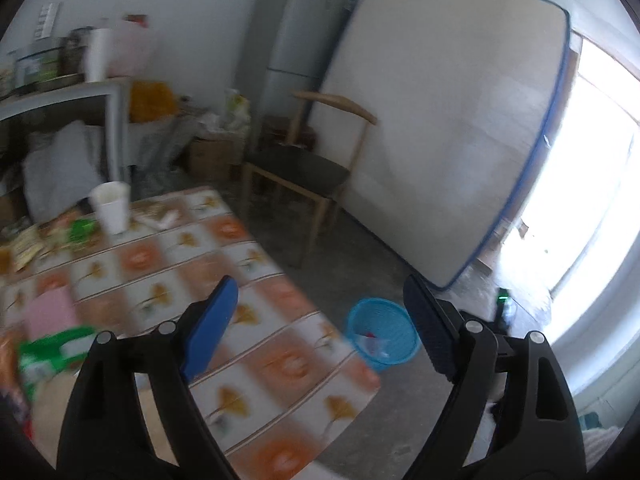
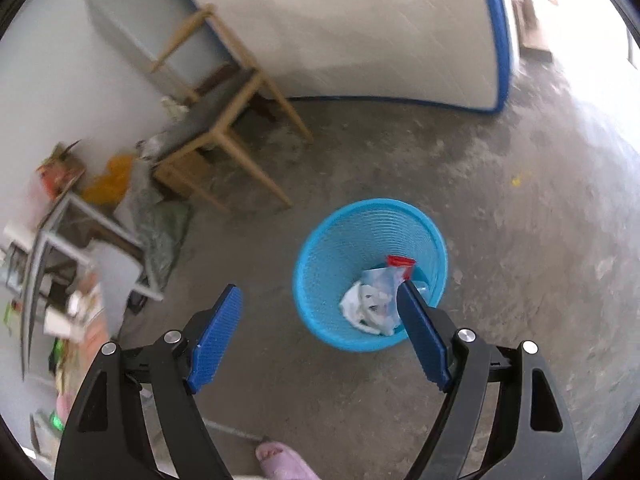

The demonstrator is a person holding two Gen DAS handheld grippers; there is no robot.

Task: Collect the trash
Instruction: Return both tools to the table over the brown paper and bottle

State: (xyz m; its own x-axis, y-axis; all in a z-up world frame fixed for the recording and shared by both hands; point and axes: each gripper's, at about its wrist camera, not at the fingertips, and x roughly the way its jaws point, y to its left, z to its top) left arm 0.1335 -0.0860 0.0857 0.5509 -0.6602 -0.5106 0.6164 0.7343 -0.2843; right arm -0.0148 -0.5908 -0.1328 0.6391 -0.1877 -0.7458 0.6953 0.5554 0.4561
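A blue mesh waste basket (image 2: 340, 240) stands on the concrete floor; it also shows in the left wrist view (image 1: 394, 320), beside the table corner. White wrappers and a red-topped packet (image 2: 376, 296) lie inside it. My right gripper (image 2: 320, 292) is open and empty, held above the basket's near left rim. My left gripper (image 1: 320, 284) is open and empty above the patterned table (image 1: 264, 364). On the table's far left lie a white paper cup (image 1: 111, 206), green and yellow wrappers (image 1: 60, 236), a pink item (image 1: 50, 312) and a green packet (image 1: 52, 350).
A wooden chair (image 1: 304, 168) stands behind the table, with a mattress (image 1: 448, 120) leaning on the wall and a grey fridge (image 1: 292, 36). A cluttered shelf (image 1: 60, 92) is at left. A slippered foot (image 2: 280, 460) is near the basket.
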